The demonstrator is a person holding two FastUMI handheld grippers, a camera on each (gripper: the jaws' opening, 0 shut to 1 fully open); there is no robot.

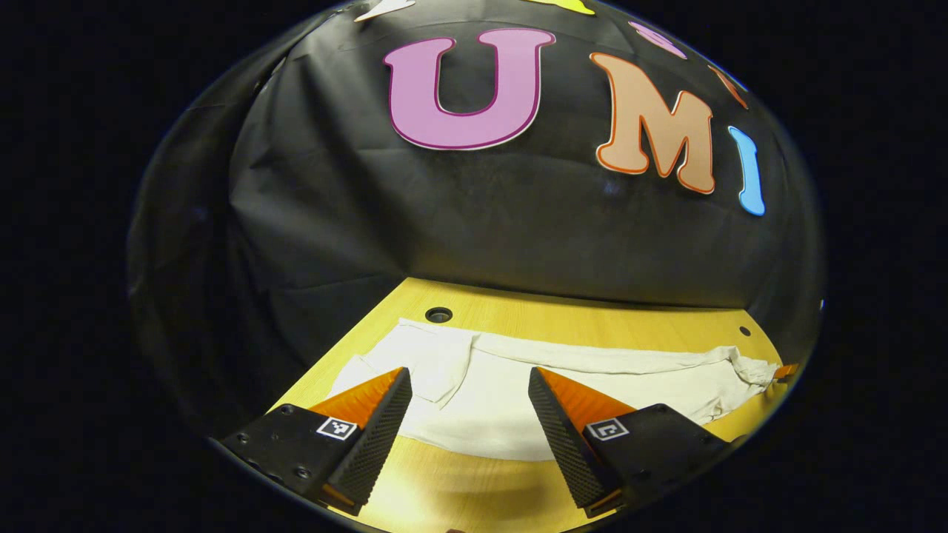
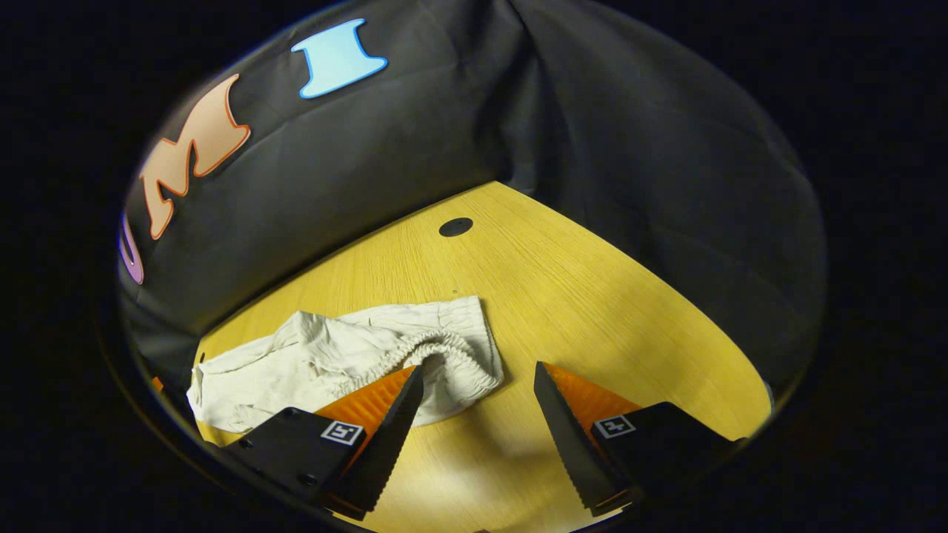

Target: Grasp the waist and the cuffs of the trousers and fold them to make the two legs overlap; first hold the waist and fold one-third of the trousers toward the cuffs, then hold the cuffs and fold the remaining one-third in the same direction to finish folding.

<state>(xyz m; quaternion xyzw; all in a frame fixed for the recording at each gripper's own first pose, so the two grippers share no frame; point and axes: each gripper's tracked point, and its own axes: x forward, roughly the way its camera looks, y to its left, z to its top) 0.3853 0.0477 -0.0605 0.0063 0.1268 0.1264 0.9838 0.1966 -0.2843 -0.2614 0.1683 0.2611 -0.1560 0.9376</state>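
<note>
White trousers (image 1: 518, 392) lie stretched across the wooden table (image 1: 592, 318). In the left gripper view the leg cuffs lie at the left and the rumpled waist at the far right. My left gripper (image 1: 469, 385) hovers open just above the leg end, nothing between its fingers. In the right gripper view the elastic waist (image 2: 444, 355) of the trousers (image 2: 311, 363) is bunched and gathered. My right gripper (image 2: 478, 381) stands open beside the waist, its left finger over the waistband edge and its right finger over bare wood.
The table has a round cable hole (image 1: 438, 314) near its back edge by the cuffs, and another dark hole (image 2: 455, 226) beyond the waist. The black cloth wall closes in behind and on both sides. Bare wood (image 2: 592, 296) spreads to the right of the waist.
</note>
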